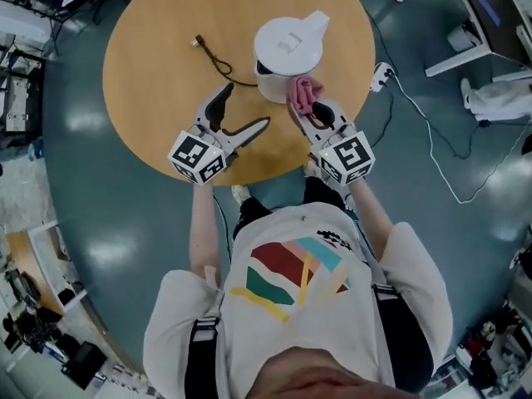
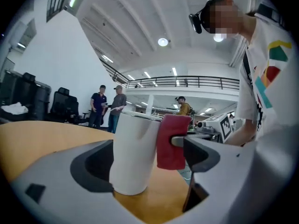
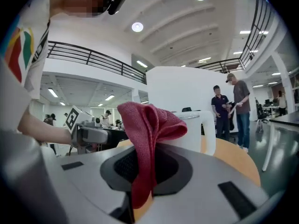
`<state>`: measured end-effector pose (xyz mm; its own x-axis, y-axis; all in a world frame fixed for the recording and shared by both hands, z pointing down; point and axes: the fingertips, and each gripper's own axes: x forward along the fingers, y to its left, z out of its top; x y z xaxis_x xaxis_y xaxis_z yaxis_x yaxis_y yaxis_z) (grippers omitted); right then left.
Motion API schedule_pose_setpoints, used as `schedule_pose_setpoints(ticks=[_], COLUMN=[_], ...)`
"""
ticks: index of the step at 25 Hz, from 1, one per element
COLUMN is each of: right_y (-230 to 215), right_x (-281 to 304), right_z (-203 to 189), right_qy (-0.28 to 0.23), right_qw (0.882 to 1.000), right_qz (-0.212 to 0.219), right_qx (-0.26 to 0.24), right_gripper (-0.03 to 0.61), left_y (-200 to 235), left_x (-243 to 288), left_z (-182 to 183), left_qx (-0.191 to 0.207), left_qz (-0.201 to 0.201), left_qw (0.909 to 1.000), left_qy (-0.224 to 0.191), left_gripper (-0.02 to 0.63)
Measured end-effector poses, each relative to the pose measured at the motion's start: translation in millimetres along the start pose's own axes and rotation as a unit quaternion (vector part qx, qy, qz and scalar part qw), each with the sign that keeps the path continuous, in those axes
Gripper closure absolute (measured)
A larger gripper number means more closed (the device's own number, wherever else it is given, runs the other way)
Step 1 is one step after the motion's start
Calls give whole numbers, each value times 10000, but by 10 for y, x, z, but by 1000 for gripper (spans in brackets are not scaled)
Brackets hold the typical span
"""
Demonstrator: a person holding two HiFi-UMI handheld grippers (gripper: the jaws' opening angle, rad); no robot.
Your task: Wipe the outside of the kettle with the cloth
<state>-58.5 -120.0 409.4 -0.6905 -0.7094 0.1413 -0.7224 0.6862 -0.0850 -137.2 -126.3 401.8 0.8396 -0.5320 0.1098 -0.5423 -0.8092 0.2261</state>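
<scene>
The right gripper (image 1: 306, 110) is clamped on the red cloth (image 1: 303, 94), whose bunched fold appears to touch the side of the white kettle (image 1: 287, 52) on the round wooden table (image 1: 158, 48). The left gripper (image 1: 241, 115) has its jaws spread and empty, near the kettle but not bracing it. A firm wiping push could slide or tip the unsupported kettle, or drag its black cord (image 1: 218, 61).

Kettle (image 2: 133, 153) beyond parted jaws, cloth (image 2: 172, 141) seemingly alongside
</scene>
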Motion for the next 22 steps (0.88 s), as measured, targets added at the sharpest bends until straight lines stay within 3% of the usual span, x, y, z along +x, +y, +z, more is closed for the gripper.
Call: schedule_pose_setpoints(ticks=[3, 7, 11, 14, 16, 18, 21, 22], right_y=[-249, -412, -626, -704, -787, -901, -1108, -1187], right_x=[-259, -489, -519, -535, -552, -581, -628, -628], right_z=[142, 195, 163, 193, 222, 241, 268, 278], right_qy=[60, 127, 19, -73, -133, -140, -67, -72], right_qw=[9978, 9929, 9912, 9920, 9933, 9946, 9962, 9966], right_qz=[644, 1126, 1325, 1258, 1144, 1027, 856, 806], right_qx=[-167, -352, 36, -30, -38, -21, -133, -165], right_gripper=[531, 531, 531, 531, 531, 532, 531, 531], left_y=[-118, -330, -419, -472, -503, -567, -710, -741], left_x=[176, 205, 266, 269, 287, 349, 525, 621], left_z=[46, 242, 204, 183, 210, 270, 375, 380], left_qx=[31, 98, 151, 124, 21, -150, -39, 60], left_qz=[750, 1437, 1733, 1742, 1739, 1774, 2366, 2646], left_qw=[9970, 9882, 9838, 9838, 9830, 9789, 9581, 9494], left_qy=[-194, -528, -426, -411, -584, -1004, -1615, -1691], left_gripper=[101, 103, 104, 130, 194, 323, 528, 569])
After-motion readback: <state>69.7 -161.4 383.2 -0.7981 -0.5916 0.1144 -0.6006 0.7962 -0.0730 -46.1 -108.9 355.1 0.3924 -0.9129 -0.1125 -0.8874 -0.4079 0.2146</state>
